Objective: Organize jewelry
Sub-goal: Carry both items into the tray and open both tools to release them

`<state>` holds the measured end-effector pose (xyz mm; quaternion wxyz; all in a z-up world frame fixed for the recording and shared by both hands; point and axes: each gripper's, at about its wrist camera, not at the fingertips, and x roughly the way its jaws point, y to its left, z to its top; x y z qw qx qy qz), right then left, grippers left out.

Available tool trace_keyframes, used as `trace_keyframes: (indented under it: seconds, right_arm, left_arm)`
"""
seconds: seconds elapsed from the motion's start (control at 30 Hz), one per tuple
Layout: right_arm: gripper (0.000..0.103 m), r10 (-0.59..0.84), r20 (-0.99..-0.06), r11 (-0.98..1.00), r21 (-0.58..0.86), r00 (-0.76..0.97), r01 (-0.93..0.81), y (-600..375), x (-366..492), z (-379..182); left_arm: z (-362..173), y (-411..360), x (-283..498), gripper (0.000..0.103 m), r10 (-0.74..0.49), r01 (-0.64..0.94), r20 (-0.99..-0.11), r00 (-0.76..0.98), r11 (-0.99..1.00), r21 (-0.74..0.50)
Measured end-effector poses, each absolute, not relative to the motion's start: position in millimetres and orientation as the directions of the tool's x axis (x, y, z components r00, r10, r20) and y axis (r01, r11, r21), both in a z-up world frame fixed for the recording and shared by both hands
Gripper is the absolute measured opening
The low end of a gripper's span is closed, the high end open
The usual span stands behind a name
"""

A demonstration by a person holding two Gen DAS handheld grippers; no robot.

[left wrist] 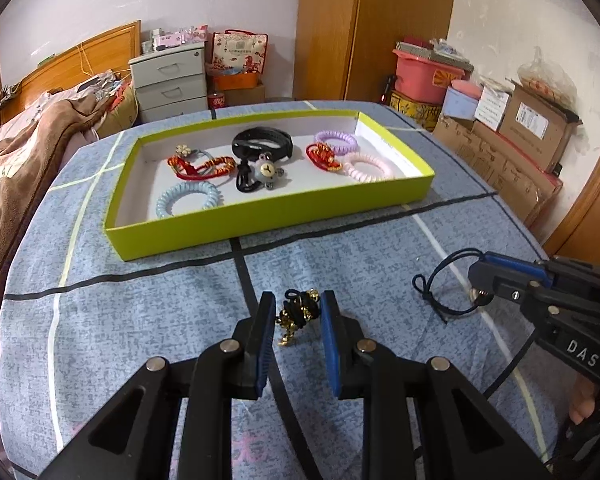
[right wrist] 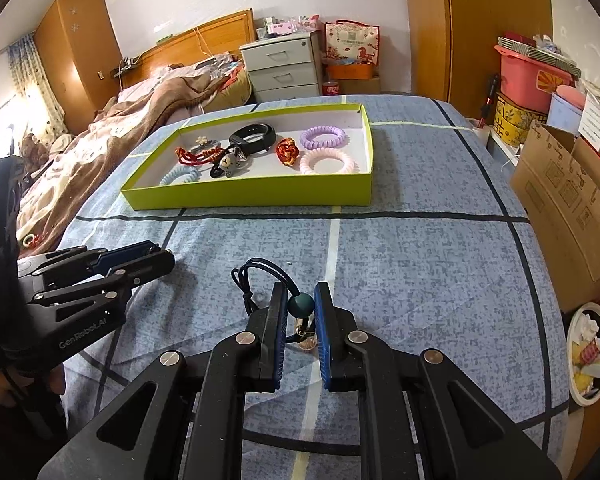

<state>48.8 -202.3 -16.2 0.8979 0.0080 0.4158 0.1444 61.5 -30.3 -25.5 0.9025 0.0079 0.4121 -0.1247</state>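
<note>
Jewelry box (left wrist: 260, 220): lime-green, shallow, on blue checked bed cover (left wrist: 140, 280).
Contents: coil hair ties in blue (left wrist: 186, 199), purple (left wrist: 336, 142), pink (left wrist: 366, 166); black band (left wrist: 262, 142); bear charm (left wrist: 266, 172); red cords (left wrist: 202, 166).
Left gripper (left wrist: 296, 314): spread, straddling black-gold bracelet (left wrist: 296, 314) lying before box.
Right gripper (right wrist: 301, 306): pinching dark cord bracelet (right wrist: 260, 276) at teal bead (right wrist: 301, 306).

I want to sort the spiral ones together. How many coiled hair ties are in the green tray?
3. A blue coil hair tie at the tray's front left, a purple coil hair tie at the back right, and a pink coil hair tie just in front of it.
</note>
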Motion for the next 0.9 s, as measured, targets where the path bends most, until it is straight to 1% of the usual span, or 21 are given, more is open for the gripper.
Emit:
trace_keyframes:
  seconds: [0.23, 0.53, 0.9]
  right_arm:
    - [0.014, 0.266, -0.732, 0.959, 0.133, 0.628, -0.251, -201.9, 51.3, -8.1]
    - [0.014, 0.267, -0.706, 0.958, 0.119, 0.656, -0.262, -201.3, 63.2, 12.7]
    - [0.014, 0.275, -0.679, 0.955, 0.112, 0.681, -0.274, -203.3, 104.8, 43.7]
  left_arm:
    - [-14.6, -24.5, 59.5, 0.023, -0.221, 0.218, -0.724, 0.653, 0.971, -0.100]
    - [13.2, -13.6, 63.8, 0.023, -0.219, 0.210, -0.681, 0.699, 0.973, -0.098]
    - [37.0, 2.4, 96.8, 0.024, -0.221, 0.191, -0.659, 0.719, 0.974, -0.118]
